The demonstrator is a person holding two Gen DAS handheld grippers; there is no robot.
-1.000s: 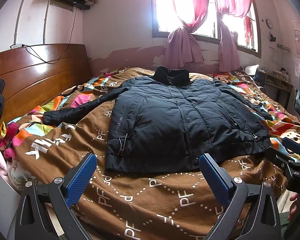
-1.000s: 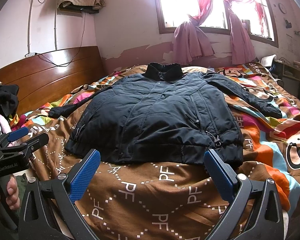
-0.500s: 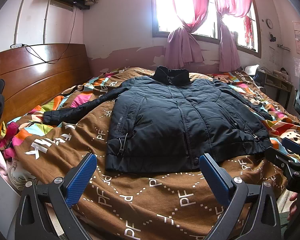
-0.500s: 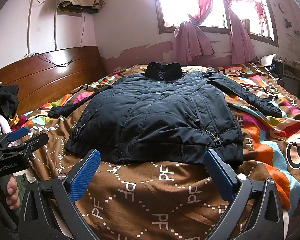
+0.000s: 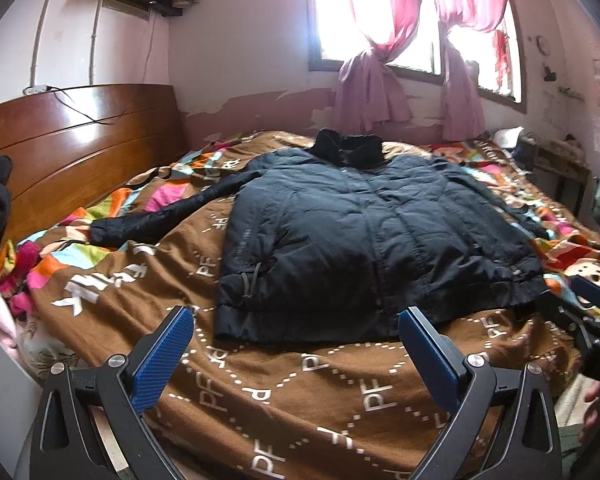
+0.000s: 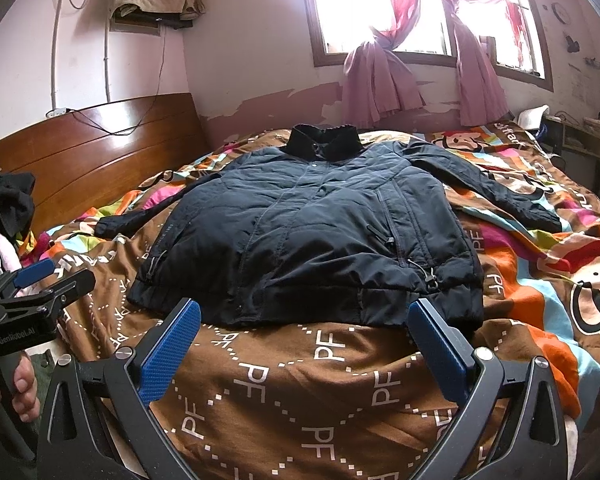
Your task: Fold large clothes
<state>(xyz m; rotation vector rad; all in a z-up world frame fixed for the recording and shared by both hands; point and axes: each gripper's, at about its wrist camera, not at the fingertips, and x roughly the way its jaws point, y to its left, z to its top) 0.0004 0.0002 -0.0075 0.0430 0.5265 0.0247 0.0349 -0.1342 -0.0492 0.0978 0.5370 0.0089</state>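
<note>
Dark navy padded jacket (image 5: 376,248) spread flat, sleeves out, on brown patterned quilt (image 5: 300,392). Left gripper (image 5: 296,346) and right gripper (image 6: 302,340) near jacket hem, both spread wide, empty.

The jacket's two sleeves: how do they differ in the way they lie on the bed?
The left sleeve runs toward the wooden headboard and lies mostly on brown quilt; the right sleeve runs away from the headboard, over the bright cartoon print. The left sleeve looks thinner and flatter here; the right sleeve shows more fully. Both are spread out from the jacket, unfolded.
</note>
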